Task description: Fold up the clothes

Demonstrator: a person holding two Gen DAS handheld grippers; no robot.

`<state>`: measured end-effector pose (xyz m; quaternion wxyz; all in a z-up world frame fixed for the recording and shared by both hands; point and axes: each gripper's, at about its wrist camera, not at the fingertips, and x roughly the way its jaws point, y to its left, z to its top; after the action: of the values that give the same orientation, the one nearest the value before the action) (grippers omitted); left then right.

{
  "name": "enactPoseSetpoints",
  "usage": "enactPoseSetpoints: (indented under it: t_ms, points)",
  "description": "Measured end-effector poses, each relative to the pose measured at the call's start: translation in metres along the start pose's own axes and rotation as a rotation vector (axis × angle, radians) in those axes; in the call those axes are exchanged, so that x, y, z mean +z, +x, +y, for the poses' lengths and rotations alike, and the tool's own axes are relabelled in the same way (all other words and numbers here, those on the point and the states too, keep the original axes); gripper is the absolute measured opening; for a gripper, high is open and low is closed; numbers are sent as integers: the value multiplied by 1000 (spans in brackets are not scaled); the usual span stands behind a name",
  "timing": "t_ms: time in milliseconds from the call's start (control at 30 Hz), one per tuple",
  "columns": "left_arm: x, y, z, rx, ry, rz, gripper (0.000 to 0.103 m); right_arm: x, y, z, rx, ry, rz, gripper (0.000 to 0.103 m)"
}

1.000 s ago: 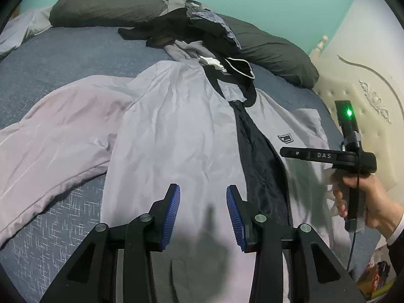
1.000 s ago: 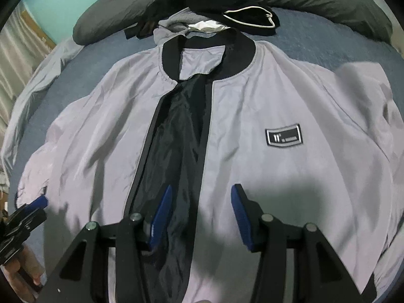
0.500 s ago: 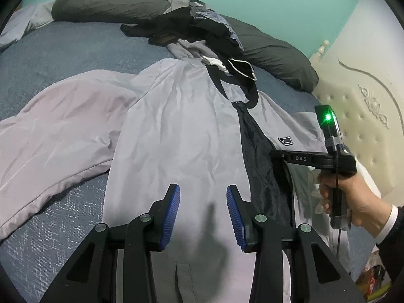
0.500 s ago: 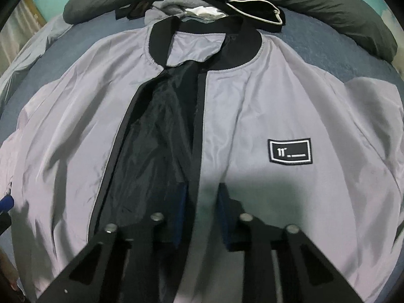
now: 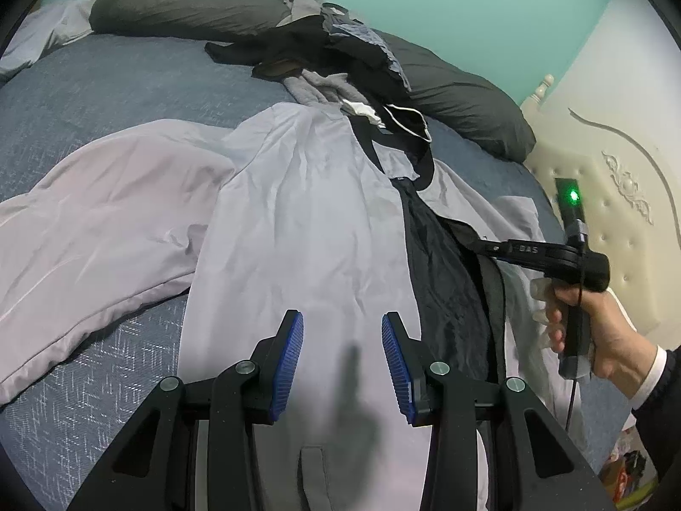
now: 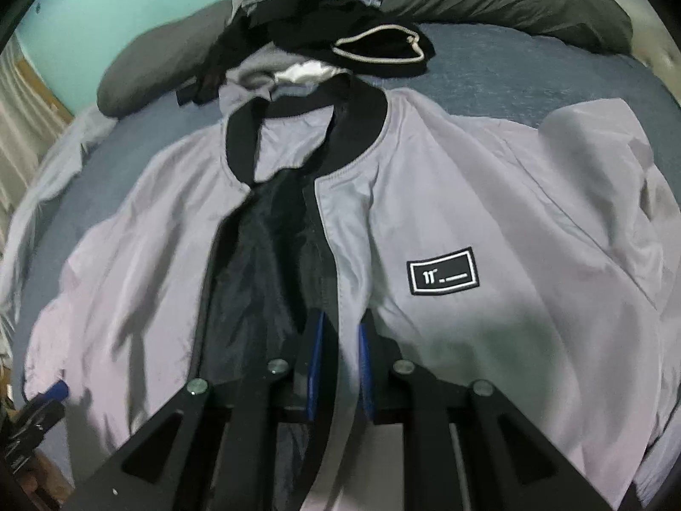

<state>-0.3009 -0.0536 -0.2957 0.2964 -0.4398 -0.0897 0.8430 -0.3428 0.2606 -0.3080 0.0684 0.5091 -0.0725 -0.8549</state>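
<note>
A light grey bomber jacket (image 5: 306, 213) lies face up on the bed, unzipped, with its black lining (image 6: 264, 264) showing down the middle. My right gripper (image 6: 340, 340) is shut on the front edge of the panel with the black label patch (image 6: 442, 271), and grey fabric is pinched between its blue pads. In the left wrist view the right gripper (image 5: 485, 249) reaches in from the right, held by a hand. My left gripper (image 5: 342, 340) hovers open over the lower part of the other front panel, with nothing between its pads.
A pile of dark and grey clothes (image 5: 323, 51) lies just beyond the jacket's collar, against dark pillows (image 5: 183, 8). The blue bedcover (image 5: 106, 85) shows around the jacket. A cream padded headboard (image 5: 617, 162) stands at the right. One sleeve (image 5: 98, 221) spreads out leftward.
My right gripper has closed from open onto the jacket's front edge and shifted toward the opening. The left gripper has stayed open in the same place.
</note>
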Motion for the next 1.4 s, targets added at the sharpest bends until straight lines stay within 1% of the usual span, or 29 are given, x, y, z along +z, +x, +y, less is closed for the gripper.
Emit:
enactPoseSetpoints:
  t_ms: [67,133,233,333,400,500,600,633,700,767,900,1100,1200,1267,1400]
  points:
    - [0,0,0,-2,0,1,42,3,7,8,-45,-31,11,21]
    - [-1,1,1,-2,-1,3,42,6,12,17,-98,-77,8,28]
    - [-1,1,3,-2,-6,3,42,12,23,31,-175,-174,2,28]
    - [-1,1,4,-4,-12,1,42,20,36,40,-237,-240,6,28]
    - [-1,1,5,-8,-14,3,42,26,43,43,-268,-270,4,28]
    - [-2,2,4,-13,-12,7,42,35,51,48,-282,-302,-4,28]
    - [-3,5,3,-16,-9,14,42,38,58,57,-264,-345,2,28]
    - [-3,5,3,-18,-9,16,42,39,61,59,-254,-354,5,22]
    - [-3,5,4,-20,-13,16,42,40,65,59,-233,-348,6,12]
    - [-3,5,5,-22,-18,13,42,44,62,50,-208,-296,-10,4]
    - [-2,2,7,-23,-25,7,42,51,47,35,-157,-203,-68,3]
    - [-2,2,8,-31,-35,5,42,59,8,18,-14,-40,-187,3]
    - [-1,2,7,-31,-32,6,42,66,-4,18,35,-6,-235,3]
    - [-1,2,7,-33,-30,6,42,70,-3,25,40,-18,-228,3]
    - [-1,1,8,-33,-31,6,42,75,13,37,49,-22,-183,3]
